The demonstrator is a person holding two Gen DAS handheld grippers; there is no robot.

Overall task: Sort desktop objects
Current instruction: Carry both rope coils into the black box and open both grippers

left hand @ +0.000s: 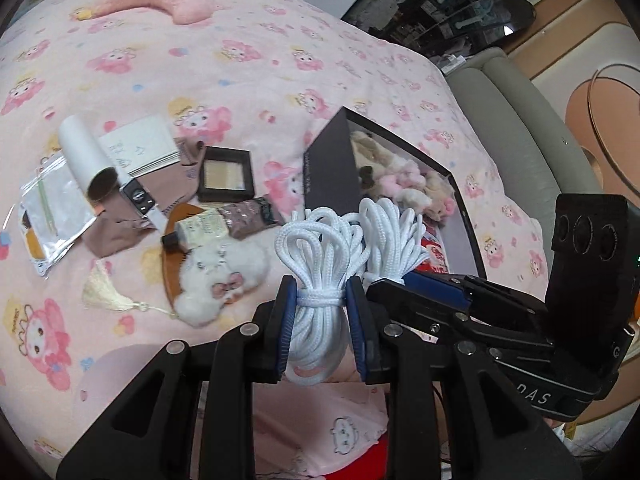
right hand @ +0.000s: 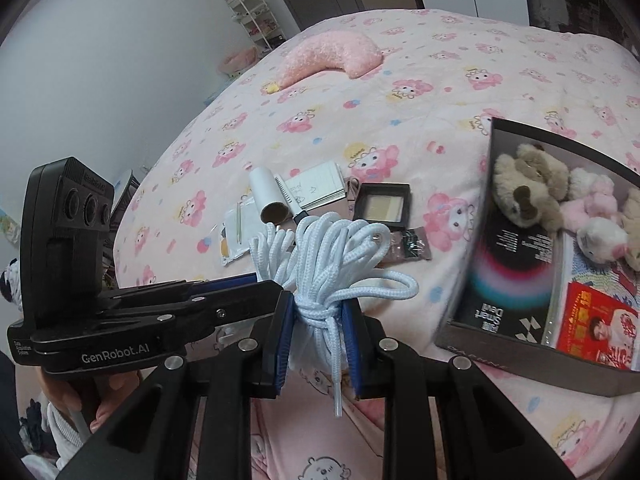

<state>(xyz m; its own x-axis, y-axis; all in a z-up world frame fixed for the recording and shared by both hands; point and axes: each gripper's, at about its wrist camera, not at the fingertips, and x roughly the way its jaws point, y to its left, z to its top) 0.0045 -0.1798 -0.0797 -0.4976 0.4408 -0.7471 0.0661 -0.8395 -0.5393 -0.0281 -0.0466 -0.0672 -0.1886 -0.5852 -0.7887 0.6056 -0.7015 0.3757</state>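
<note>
Each gripper is shut on its own bundle of white cord, held above the pink bed. My left gripper (left hand: 322,300) pinches one bundle (left hand: 316,248) at its tied waist. My right gripper (right hand: 318,316) pinches the other bundle (right hand: 324,248); it also shows in the left wrist view (left hand: 390,232) beside the first. A dark open box (left hand: 328,164) with plush toys (right hand: 528,184) and a red booklet (right hand: 596,328) lies to the right. Left of it lie a paper tube (left hand: 80,152), notepad (left hand: 140,144), compact (left hand: 226,176), white plush (left hand: 216,276) and tassel (left hand: 104,292).
A pink crescent cushion (right hand: 332,56) lies far back on the bed. A clear zip bag (left hand: 44,216), brown cloth (left hand: 120,228) and small packets (left hand: 224,220) sit among the loose items. A grey padded headboard (left hand: 508,120) runs along the right. A white shelf (right hand: 256,16) stands by the wall.
</note>
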